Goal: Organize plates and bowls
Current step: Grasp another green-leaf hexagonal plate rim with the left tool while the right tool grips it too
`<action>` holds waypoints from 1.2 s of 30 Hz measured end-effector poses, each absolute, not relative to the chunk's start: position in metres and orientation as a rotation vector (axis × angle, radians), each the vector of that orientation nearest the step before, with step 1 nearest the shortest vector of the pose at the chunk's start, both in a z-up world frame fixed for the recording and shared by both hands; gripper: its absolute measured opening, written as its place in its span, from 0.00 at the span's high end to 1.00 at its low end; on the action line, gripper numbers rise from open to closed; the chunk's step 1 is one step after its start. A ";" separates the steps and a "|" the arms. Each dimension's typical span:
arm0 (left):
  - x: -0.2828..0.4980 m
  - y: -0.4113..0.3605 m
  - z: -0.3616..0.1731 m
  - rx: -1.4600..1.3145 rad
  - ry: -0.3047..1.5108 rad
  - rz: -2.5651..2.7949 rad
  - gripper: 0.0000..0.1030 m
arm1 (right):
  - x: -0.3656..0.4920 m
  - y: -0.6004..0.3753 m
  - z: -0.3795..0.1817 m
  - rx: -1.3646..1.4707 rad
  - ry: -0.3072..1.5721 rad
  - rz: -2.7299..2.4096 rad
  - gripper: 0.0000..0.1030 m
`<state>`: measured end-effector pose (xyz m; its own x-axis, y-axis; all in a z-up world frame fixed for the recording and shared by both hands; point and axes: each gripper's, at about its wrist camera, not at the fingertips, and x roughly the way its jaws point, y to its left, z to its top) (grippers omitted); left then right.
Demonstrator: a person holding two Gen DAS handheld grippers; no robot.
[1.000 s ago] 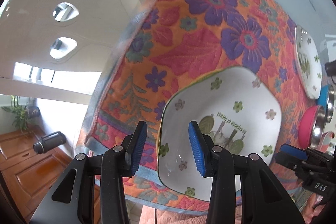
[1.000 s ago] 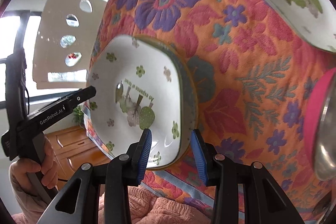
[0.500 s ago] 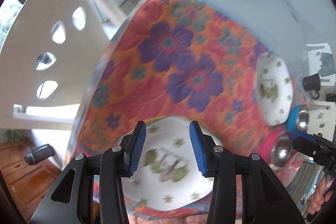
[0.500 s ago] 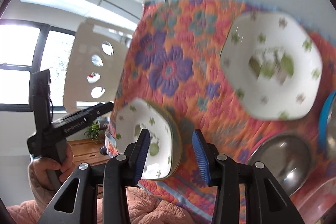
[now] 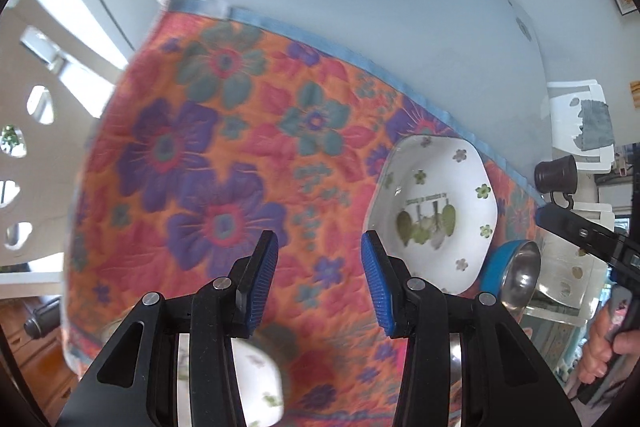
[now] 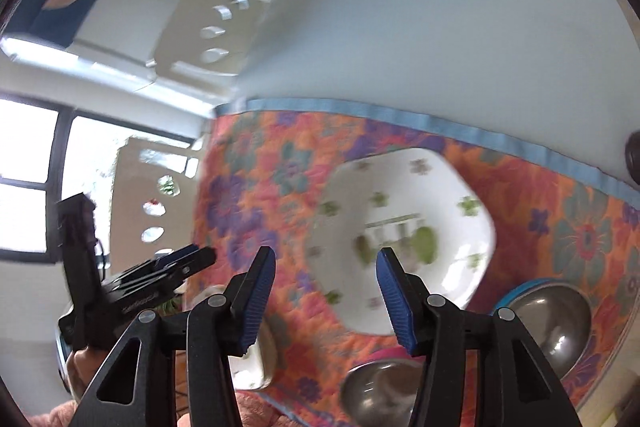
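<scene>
A white square plate with green flowers (image 5: 432, 215) (image 6: 400, 227) lies on the floral quilt (image 5: 224, 131), near its blue far hem. A second matching plate (image 5: 252, 387) (image 6: 252, 363) sits at the quilt's near edge, partly hidden behind the gripper frames. My left gripper (image 5: 320, 283) hovers open over bare quilt, left of the far plate. My right gripper (image 6: 326, 287) hangs above the far plate's near-left rim, its jaws opening, with nothing pressed between them. Each gripper shows in the other's view: the right one (image 5: 580, 231) and the left one (image 6: 160, 283).
A steel bowl with a blue outside (image 5: 516, 275) (image 6: 548, 323) and one with a pink outside (image 6: 380, 387) sit right of the plates. A dark mug (image 5: 556, 175) stands off the quilt. Pale blue tabletop (image 6: 440, 27) lies beyond; white cut-out chairs (image 5: 36, 107) stand left.
Both grippers rose and swung away from the near plate toward the far plate. The near plate stayed on the quilt. The right jaws stand wider than before.
</scene>
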<state>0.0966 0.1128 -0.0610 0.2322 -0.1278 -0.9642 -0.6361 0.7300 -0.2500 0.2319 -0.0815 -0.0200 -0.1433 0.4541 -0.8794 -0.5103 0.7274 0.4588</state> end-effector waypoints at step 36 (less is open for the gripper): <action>0.181 0.039 -0.159 -0.630 1.479 0.246 0.58 | 0.277 -0.085 -0.148 -0.208 1.651 0.710 0.39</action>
